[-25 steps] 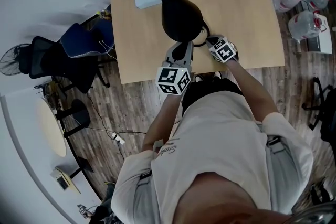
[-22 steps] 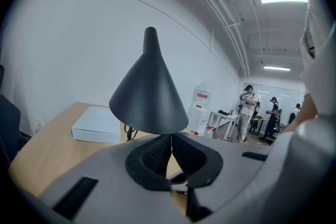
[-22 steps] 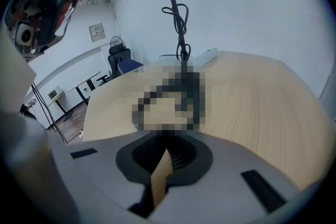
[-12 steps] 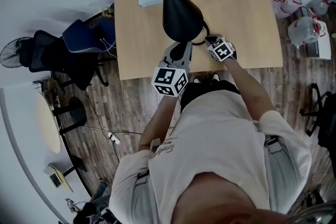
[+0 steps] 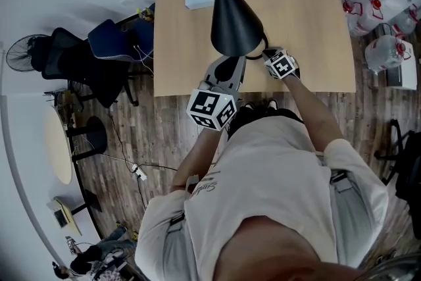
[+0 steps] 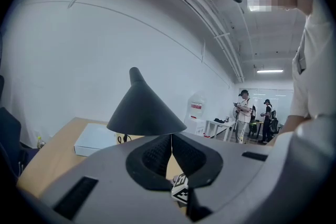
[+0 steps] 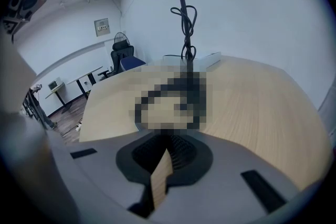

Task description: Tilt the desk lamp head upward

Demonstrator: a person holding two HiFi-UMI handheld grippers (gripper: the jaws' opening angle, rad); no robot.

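desk lamp head (image 5: 233,26) hangs over the near edge of the surface (image 5: 309,16), with the left hand-held gripper (image 5: 228,66) just below its rim at 6 o'clock, jaws pressed together and empty, likely to push it up, while the right hand-held gripper (image 5: 268,54), also closed on nothing, sits at 3 o'clock.

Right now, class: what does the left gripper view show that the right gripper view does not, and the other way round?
Only the left gripper view shows the black lamp shade, a white box and two people standing far off. Only the right gripper view shows a dangling black cable, a fan and a dark chair. Both show the wooden table.
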